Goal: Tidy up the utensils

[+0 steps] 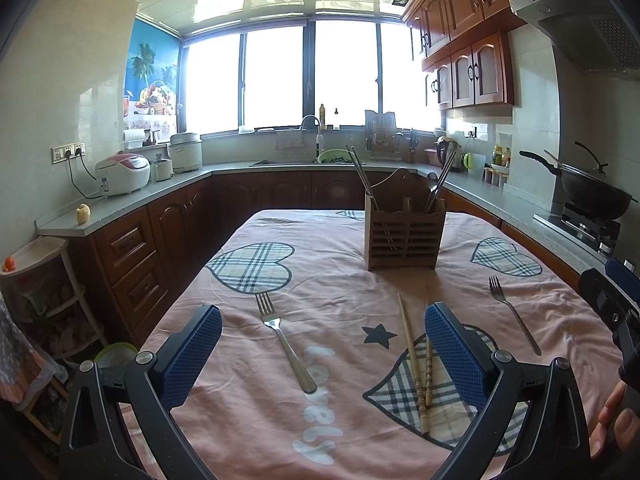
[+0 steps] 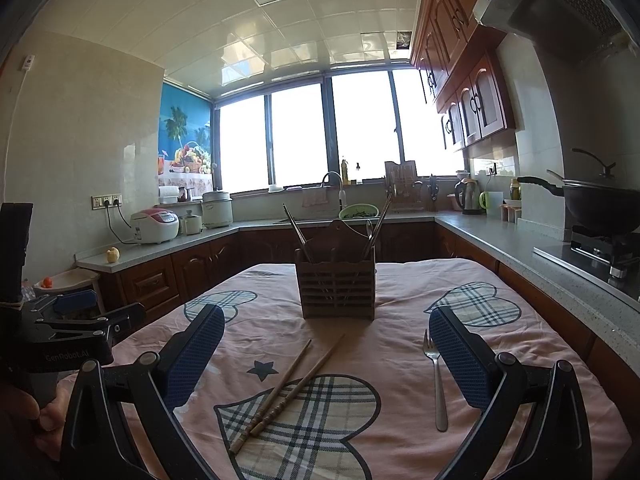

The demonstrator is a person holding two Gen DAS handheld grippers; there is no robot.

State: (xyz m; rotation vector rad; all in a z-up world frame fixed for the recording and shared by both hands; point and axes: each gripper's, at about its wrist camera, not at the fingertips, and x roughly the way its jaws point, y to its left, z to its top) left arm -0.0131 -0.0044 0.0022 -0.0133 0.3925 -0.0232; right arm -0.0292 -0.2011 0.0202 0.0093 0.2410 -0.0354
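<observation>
Utensils loose on surface, both grippers hovering, nothing picked up yet.

Two forks, left fork (image 1: 286, 346) & right fork (image 2: 437, 384), plus wooden chopstick pair (image 2: 286, 392) lie flat on pink cloth (image 1: 248, 412), near side of wooden holder (image 1: 404, 236). Holder upright, already has chopsticks/spoon. Left gripper (image 1: 323, 356) fingers spread, empty; right gripper (image 2: 327, 356) same. Risk: thin flat handles slip from fingers, or cloth bunches; a bump could tip holder.

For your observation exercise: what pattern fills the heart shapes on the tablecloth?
Plaid check on the hearts, clearest in the right wrist view.
</observation>
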